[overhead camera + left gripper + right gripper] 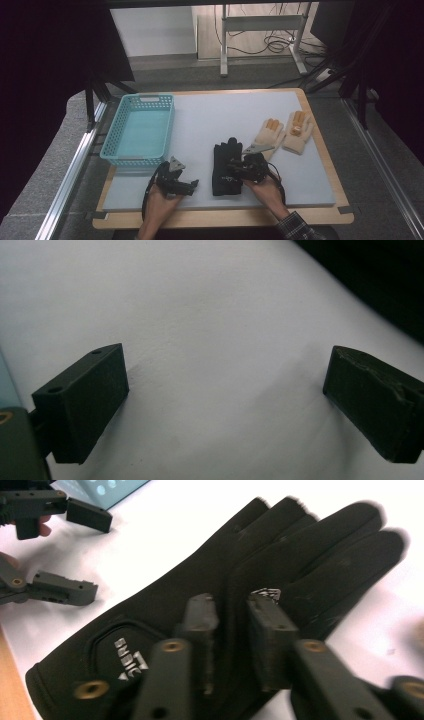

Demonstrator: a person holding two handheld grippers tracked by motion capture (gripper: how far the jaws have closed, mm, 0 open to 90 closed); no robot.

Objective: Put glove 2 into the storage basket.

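At the near edge of the grey mat (300,190), the left gripper (192,186) rests with its jaws released, wide apart over bare mat. The right gripper (231,630) hangs over the black gloves (225,167), which lie at the near centre; its jaws stand partly apart and grasp nothing. In the right gripper view, white letters on the cuff seem to read "SIERS". Farther right lie the beige gloves (285,132); far left stands the turquoise basket (112,145), with free mat between.

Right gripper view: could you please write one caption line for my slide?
Right gripper, jaws slightly apart, poised over a black glove lying flat on the white mat; left gripper open beyond it.
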